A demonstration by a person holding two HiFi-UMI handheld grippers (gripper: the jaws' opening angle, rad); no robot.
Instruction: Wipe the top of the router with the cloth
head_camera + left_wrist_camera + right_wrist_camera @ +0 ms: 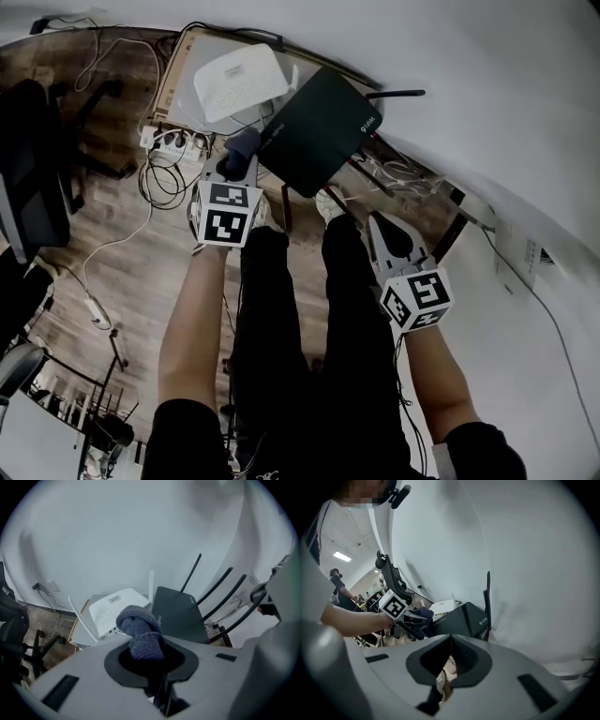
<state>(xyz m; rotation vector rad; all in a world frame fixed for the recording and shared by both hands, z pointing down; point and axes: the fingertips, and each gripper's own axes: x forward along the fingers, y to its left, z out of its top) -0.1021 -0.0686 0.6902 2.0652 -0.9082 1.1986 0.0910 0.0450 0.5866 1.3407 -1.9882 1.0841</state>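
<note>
**Q:** What does the left gripper (pixel 236 161) carry?

**A:** Its jaws are clamped on a bunched dark blue cloth (pixel 139 631), which sticks out past the tips.

**Q:** And where is the router?

**A:** The black router (pixel 317 127) sits at the right end of a low board (pixel 178 89) against the white wall, with its antennas pointing toward the wall. A white router (pixel 239 80) lies on the board to its left.

**Q:** How does the cloth lie relative to the black router?

**A:** The cloth is at the router's near left corner. I cannot tell whether it is touching or just short of it. The flat top stretches ahead and to the right of the cloth, with its long axis running diagonally toward the wall. A wipe would probably travel that way.

**Q:** And the other hand?

**A:** The right gripper (pixel 394 240) hangs well apart from the router, down by the person's right leg. Its jaws are pressed together with nothing between them. The left gripper is clearly nearer.
</note>
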